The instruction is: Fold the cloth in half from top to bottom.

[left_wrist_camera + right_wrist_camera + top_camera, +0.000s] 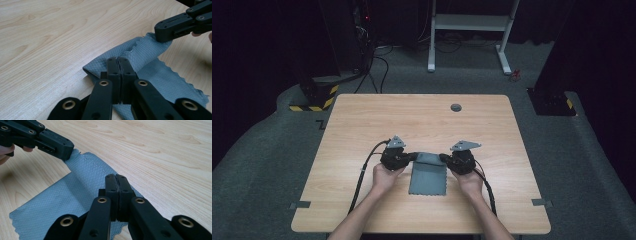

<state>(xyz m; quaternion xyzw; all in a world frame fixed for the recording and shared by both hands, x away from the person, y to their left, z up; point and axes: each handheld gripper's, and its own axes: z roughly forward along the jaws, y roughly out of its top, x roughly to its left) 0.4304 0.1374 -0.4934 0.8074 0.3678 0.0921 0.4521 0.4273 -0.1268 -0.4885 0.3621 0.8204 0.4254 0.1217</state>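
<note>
We have the grey cloth pinched at its two far corners — left gripper and right gripper clamped on it (fold begun); the near part lies on the table, fold unfinished.

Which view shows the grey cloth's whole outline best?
The high view: the grey cloth lies complete between both grippers. The left gripper view and right gripper view show its weave and raised far edge close up, partly behind jaws.
</note>
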